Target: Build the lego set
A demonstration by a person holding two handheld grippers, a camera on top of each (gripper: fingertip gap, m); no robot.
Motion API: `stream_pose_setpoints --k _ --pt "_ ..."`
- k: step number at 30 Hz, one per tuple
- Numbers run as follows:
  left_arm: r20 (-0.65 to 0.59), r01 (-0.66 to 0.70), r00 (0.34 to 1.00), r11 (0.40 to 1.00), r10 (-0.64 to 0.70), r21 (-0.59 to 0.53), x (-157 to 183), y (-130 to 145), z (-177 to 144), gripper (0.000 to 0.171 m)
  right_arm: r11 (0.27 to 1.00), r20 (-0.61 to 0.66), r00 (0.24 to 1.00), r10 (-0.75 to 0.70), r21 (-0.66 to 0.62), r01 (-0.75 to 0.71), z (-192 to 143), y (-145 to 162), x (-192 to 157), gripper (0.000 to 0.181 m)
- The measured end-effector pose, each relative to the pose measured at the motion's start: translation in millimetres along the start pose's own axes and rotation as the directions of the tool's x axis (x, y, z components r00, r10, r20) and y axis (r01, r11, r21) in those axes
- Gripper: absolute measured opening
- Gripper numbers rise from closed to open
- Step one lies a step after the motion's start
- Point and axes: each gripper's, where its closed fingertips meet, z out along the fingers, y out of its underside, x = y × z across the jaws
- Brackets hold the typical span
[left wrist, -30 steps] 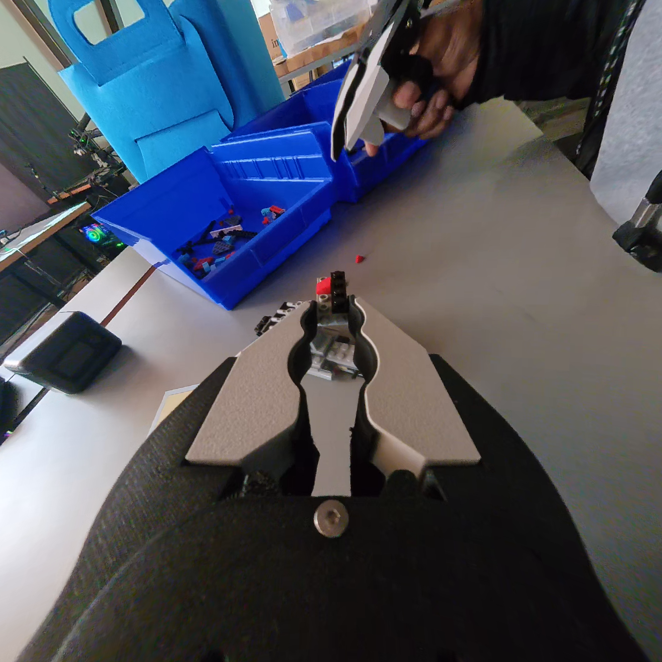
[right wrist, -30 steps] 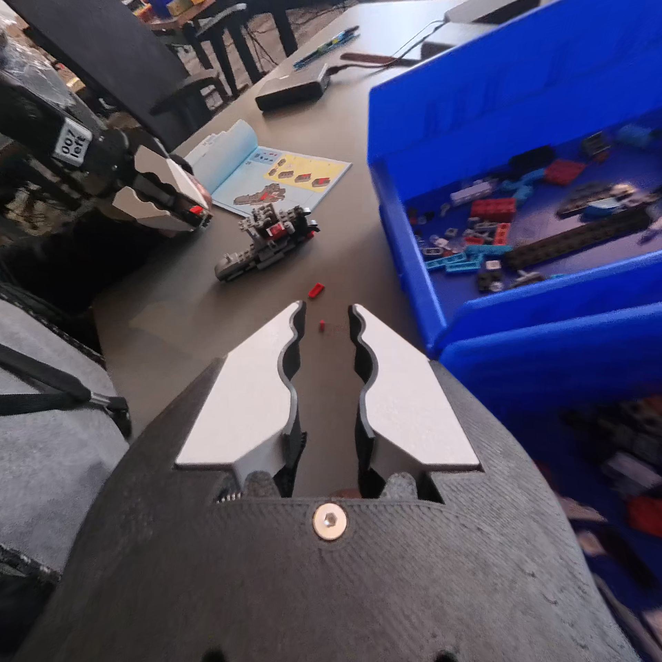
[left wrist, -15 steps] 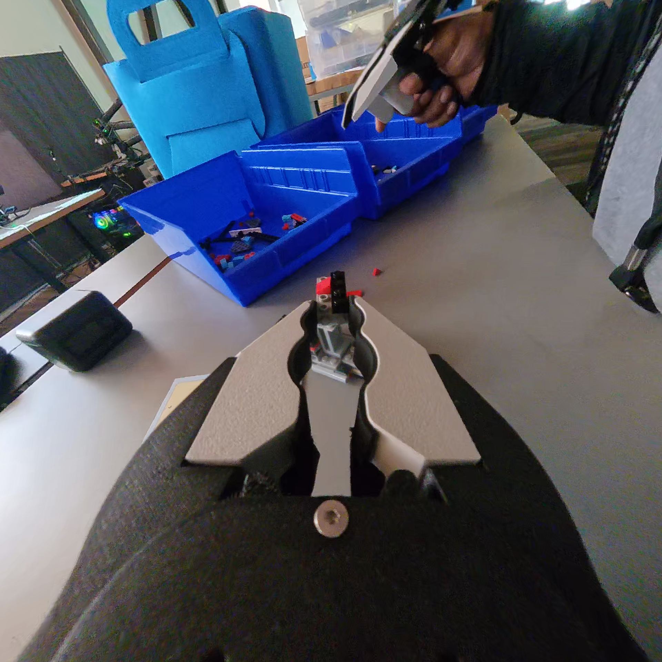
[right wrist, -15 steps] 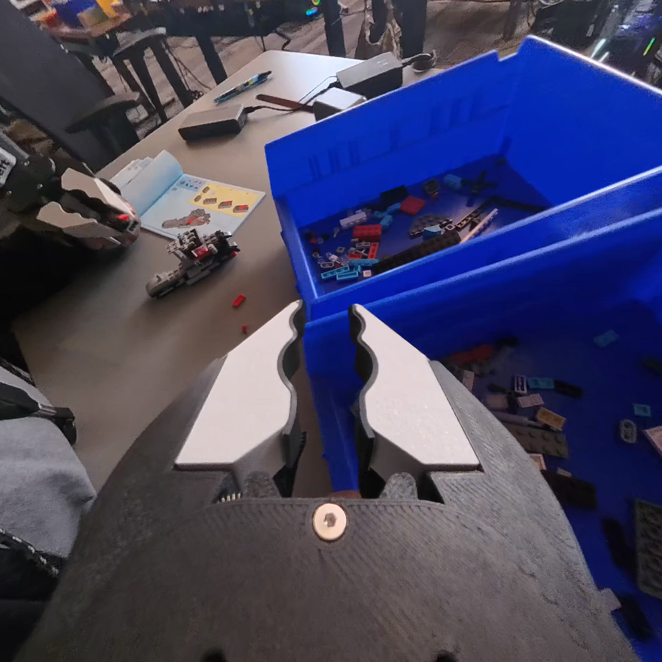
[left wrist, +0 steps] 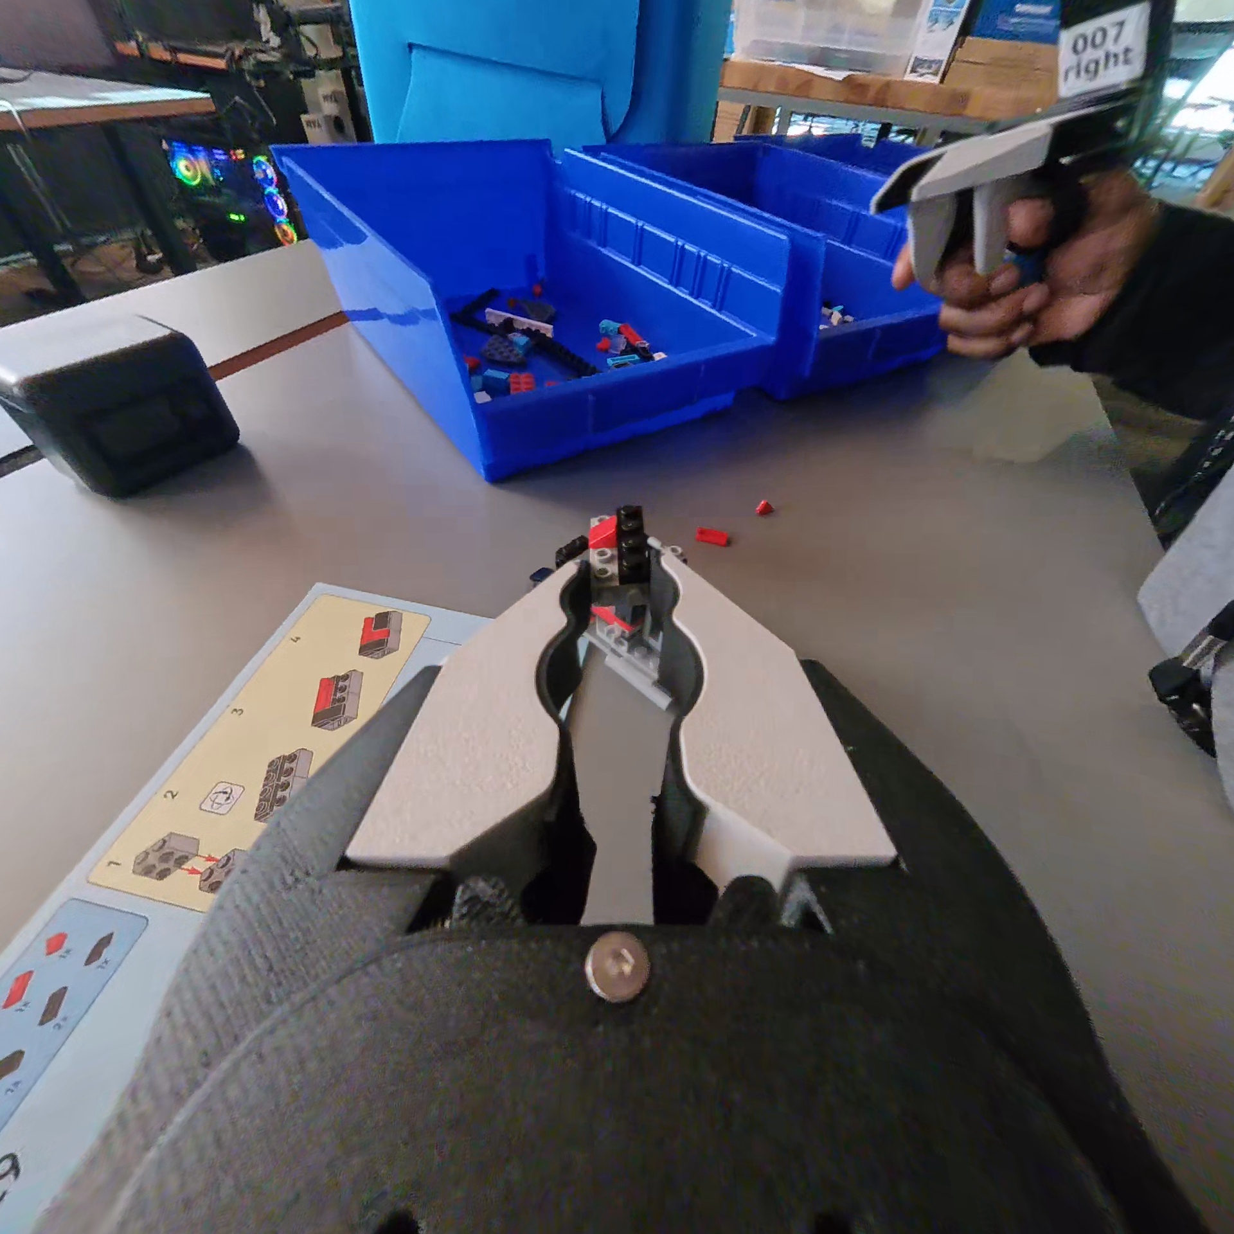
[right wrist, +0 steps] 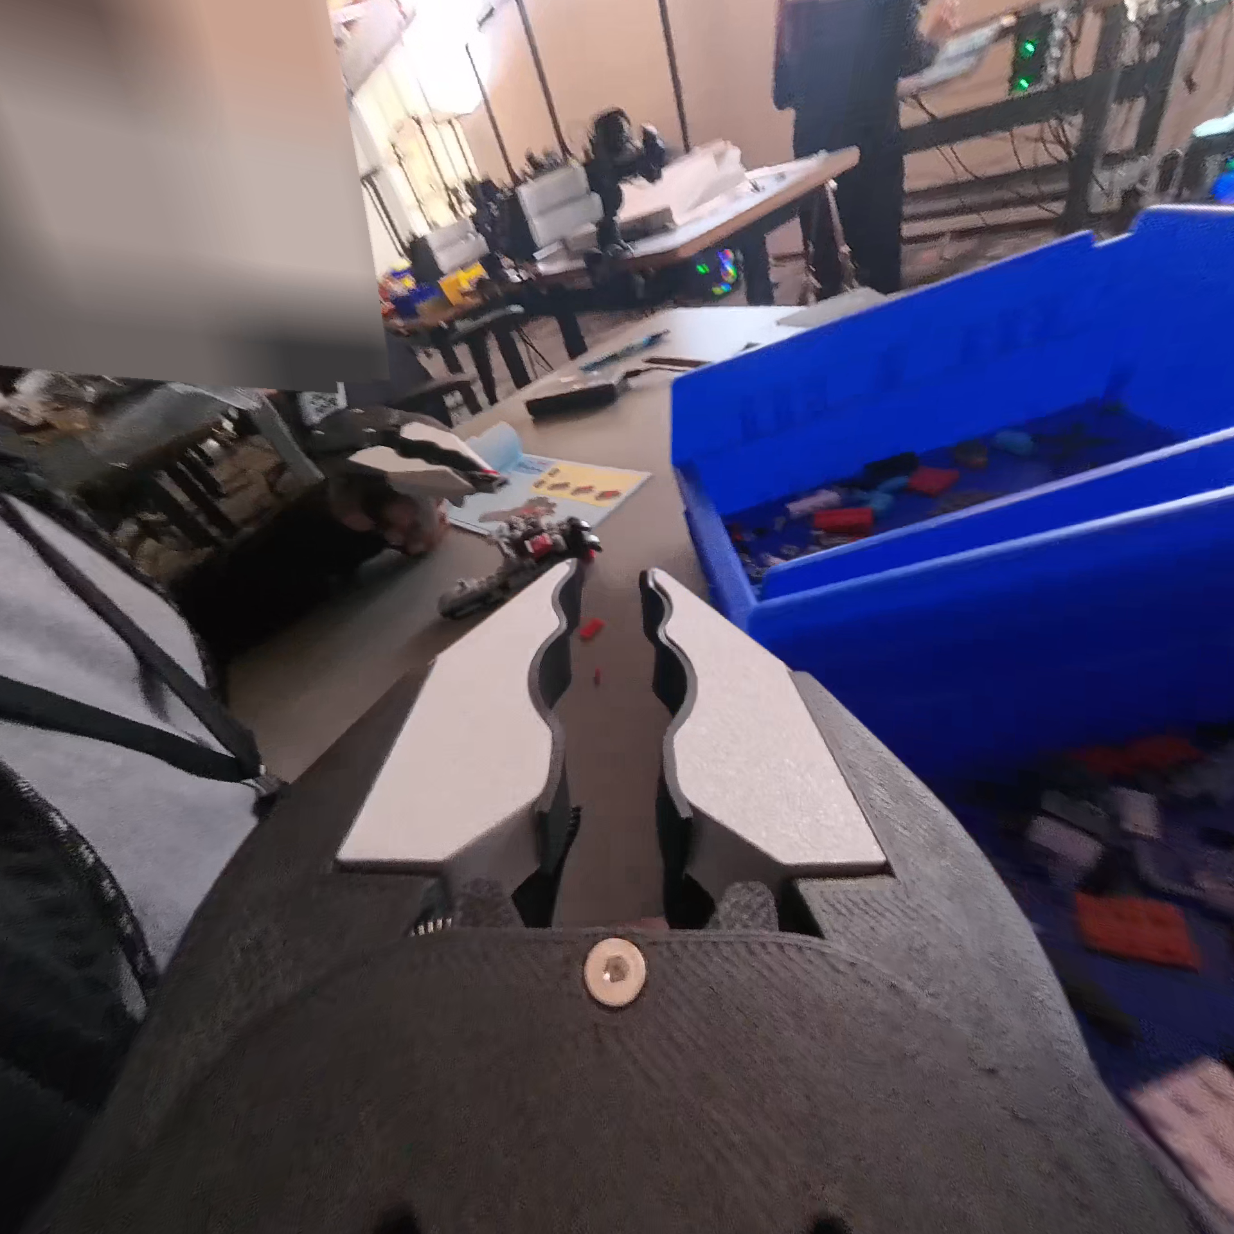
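Clamped between the tips of the left gripper (left wrist: pixel 621 567) is a small lego sub-assembly (left wrist: pixel 620 547) of black, red and light grey bricks, with a grey plate slanting back into the gap between the fingers; the jaws are drawn close around it. Just beyond those tips, partly hidden by them, the larger grey-and-black lego model (right wrist: pixel 527 554) lies on the grey table (left wrist: pixel 935 634), its far end beside the instruction booklet (left wrist: pixel 220 754), which lies open at the near left with its yellow step panel showing. Two loose red pieces sit on the table to the right of the held bricks: a flat red brick (left wrist: pixel 711 536) close by and a tiny red piece (left wrist: pixel 764 508) a little farther right.

Farther off, a blue bin (left wrist: pixel 601 414) holds scattered black, red, white and light blue parts, and a second blue bin (left wrist: pixel 868 347) touches its right side. A black box-shaped device (left wrist: pixel 120 407) rests at the far left of the table.

At the far right, a hand (left wrist: pixel 1042 280) holds the right gripper (right wrist: pixel 609 581) in the air above the second bin's near corner. Its jaws stand partly open with nothing between them; through the gap the table and both red pieces show. From its own camera the view is motion-blurred, with the nearest bin's contents (right wrist: pixel 1135 868) only vague dark and red shapes.
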Motion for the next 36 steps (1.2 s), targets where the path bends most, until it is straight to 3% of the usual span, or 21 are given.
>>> stream_pose_setpoints --k 6,10,20,36 --pt "0.018 0.024 1.000 1.000 -0.024 0.015 -4.8 -2.2 -1.2 0.017 0.993 0.032 0.998 0.062 0.096 -0.065 12.4 29.1 -3.0 0.013" --pt "0.029 0.049 0.998 0.998 -0.050 0.031 -8.9 -4.3 -2.8 0.017 0.983 0.031 0.992 0.119 0.138 -0.122 8.2 24.7 2.3 0.013" --pt "0.097 0.043 0.994 0.999 -0.043 -0.002 -16.0 -0.6 0.5 0.017 0.983 -0.126 0.978 0.168 0.093 -0.157 14.1 33.7 25.2 0.008" --pt "0.180 0.089 0.981 0.994 -0.077 -0.060 -30.0 8.2 5.2 0.017 0.981 -0.136 0.975 0.178 0.106 -0.164 13.0 32.9 27.1 0.005"
